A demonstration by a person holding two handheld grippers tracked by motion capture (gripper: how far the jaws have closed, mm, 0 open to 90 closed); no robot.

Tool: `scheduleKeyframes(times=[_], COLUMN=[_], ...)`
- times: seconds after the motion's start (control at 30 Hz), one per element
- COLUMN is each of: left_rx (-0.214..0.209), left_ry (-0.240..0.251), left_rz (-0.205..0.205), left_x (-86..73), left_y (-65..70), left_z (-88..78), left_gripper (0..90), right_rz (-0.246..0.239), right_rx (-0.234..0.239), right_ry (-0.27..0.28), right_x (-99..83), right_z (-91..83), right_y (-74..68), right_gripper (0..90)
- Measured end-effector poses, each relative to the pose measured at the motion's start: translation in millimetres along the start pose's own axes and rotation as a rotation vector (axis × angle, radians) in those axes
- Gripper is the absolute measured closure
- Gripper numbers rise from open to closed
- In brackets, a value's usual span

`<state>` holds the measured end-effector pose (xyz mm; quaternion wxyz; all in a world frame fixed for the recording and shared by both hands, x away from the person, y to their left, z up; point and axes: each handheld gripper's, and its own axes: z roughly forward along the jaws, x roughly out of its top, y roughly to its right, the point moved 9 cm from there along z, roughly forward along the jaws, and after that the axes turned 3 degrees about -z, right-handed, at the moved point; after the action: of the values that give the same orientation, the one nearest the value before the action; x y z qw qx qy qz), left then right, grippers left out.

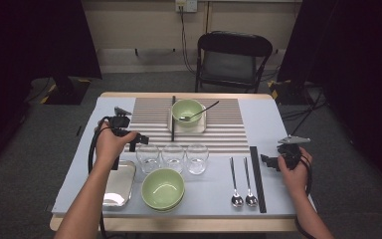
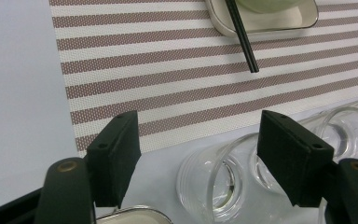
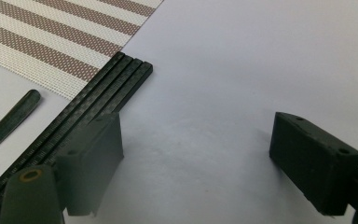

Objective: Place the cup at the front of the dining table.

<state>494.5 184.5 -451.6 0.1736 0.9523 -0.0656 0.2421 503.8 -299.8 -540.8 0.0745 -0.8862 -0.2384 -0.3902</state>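
My left gripper point(image 1: 140, 140) is open, just left of the leftmost of three clear glasses point(image 1: 148, 158). In the left gripper view the gripper point(image 2: 198, 158) has that glass point(image 2: 214, 184) low between its wide-apart jaws, and the pads do not press on it. My right gripper point(image 1: 264, 160) is open at the table's right side, beside a bundle of black chopsticks point(image 1: 257, 177). In the right gripper view the gripper point(image 3: 196, 158) has bare table between its jaws, with the chopsticks point(image 3: 98, 98) by the left jaw.
A green bowl point(image 1: 187, 110) with a spoon in it sits on a small tray on the striped placemat point(image 1: 219, 129), a single black chopstick point(image 1: 173, 119) beside it. Nearer me are a larger green bowl point(image 1: 163, 188), a metal tray point(image 1: 120, 184) and two spoons point(image 1: 235, 181). A chair point(image 1: 234, 59) stands behind.
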Motion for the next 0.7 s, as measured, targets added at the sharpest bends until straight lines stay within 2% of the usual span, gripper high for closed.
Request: scheduleKeyframes(times=[0.3, 0.43, 0.47, 0.63, 0.7], left_rx=[-0.010, -0.001, -0.012, -0.010, -0.014], left_ry=[0.002, -0.001, 0.000, 0.001, 0.000], left_rz=[-0.001, 0.007, -0.002, 0.006, -0.002], left_x=[-2.4, -4.5, -5.1, -6.8, -8.1], left_y=[1.3, -1.4, -0.7, -2.0, -0.8], left_z=[-2.5, -3.7, -3.6, -5.6, -5.8], left_gripper=[29.6, 29.2, 29.2, 28.9, 28.8], right_rz=[0.000, 0.000, 0.000, 0.001, -0.001], right_rx=[0.000, 0.000, 0.000, 0.000, 0.000], right_ry=[0.000, 0.000, 0.000, 0.000, 0.000], right_x=[0.0, 0.0, 0.0, 0.0, 0.0], right_z=[0.0, 0.0, 0.0, 0.0, 0.0], right_y=[0.0, 0.0, 0.0, -0.1, 0.0], right_gripper=[16.2, 16.2, 16.2, 16.2, 16.2])
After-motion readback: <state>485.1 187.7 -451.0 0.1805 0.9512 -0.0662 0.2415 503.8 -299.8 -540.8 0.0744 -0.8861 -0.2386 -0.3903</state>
